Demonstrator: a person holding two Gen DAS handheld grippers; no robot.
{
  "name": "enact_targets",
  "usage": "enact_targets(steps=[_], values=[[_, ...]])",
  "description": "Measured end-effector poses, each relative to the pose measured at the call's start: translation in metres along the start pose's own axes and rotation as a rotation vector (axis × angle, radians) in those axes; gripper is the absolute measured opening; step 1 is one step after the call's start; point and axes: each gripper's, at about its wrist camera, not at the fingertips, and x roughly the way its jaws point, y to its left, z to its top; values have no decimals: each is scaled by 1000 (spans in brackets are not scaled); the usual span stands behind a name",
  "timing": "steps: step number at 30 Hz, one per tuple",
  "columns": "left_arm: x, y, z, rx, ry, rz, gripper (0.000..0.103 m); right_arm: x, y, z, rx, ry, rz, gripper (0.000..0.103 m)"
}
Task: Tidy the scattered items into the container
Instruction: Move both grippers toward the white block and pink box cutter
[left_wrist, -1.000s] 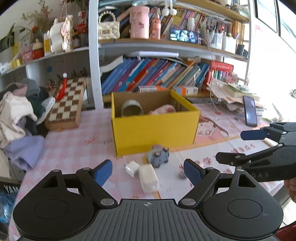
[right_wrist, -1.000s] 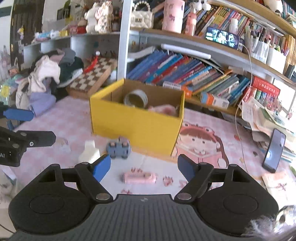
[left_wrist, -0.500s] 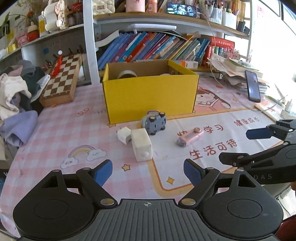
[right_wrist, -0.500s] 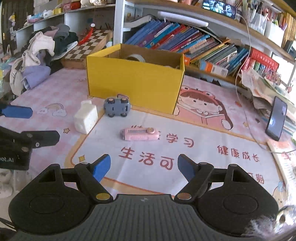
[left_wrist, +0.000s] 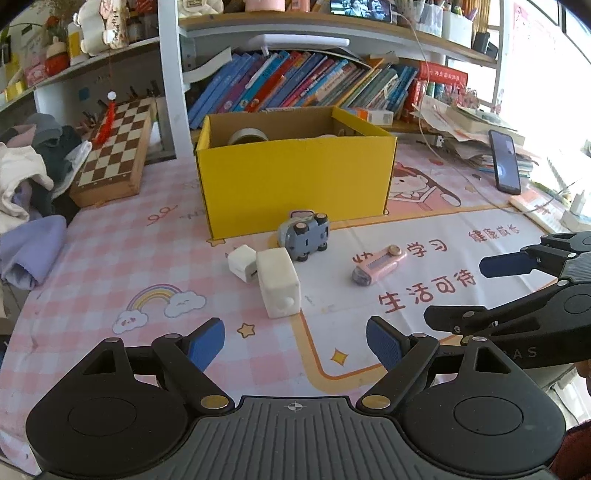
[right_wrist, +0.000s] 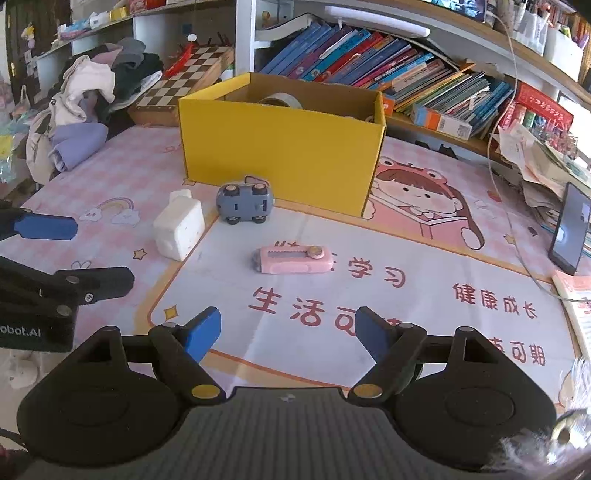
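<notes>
Left wrist view: left hand-held gripper (left_wrist: 295, 341) wide open, nothing between the blue pads, hovering over the tabletop (left_wrist: 110, 258) with its pink checked mat. Straight ahead, a white rectangular block (left_wrist: 277, 282) lies on its side, touching a small white charger cube (left_wrist: 242, 263) on its left. Just beyond it, a blue-grey toy car (left_wrist: 304, 235) is tipped on its side, wheels toward the camera, close to the front wall of the yellow cardboard box (left_wrist: 295, 184). Pink utility knife (left_wrist: 378, 261) lies to the right of the car, apart from it, on the white printed area. Inside the box, a tape roll (left_wrist: 247, 136) shows above the rim. Right hand-held gripper (left_wrist: 498, 291) enters from the right edge, fingers spread, empty. Chessboard (left_wrist: 114, 147) leans left of the box; clothes pile (left_wrist: 26, 177) at far left; phone (left_wrist: 504, 166) stands at right; books (left_wrist: 295, 85) fill the shelf behind.

Right wrist view: right hand-held gripper (right_wrist: 290, 334) wide open, holding nothing. Pink utility knife (right_wrist: 291, 260) lies flat dead ahead. Toy car (right_wrist: 244, 202) sits beyond it, near the yellow cardboard box (right_wrist: 280, 147). White rectangular block (right_wrist: 180, 229) is left of the car; the charger cube pokes out behind it. Left hand-held gripper (right_wrist: 55, 254) at left edge, open, empty. Tape roll (right_wrist: 280, 99) visible in the box. Phone (right_wrist: 570, 229) at right.
</notes>
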Motion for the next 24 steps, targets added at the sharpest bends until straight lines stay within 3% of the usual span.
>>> enact_targets(steps=[24], values=[[21, 5, 9, -30, 21, -2, 86, 20, -10, 10, -6, 26, 8, 78]])
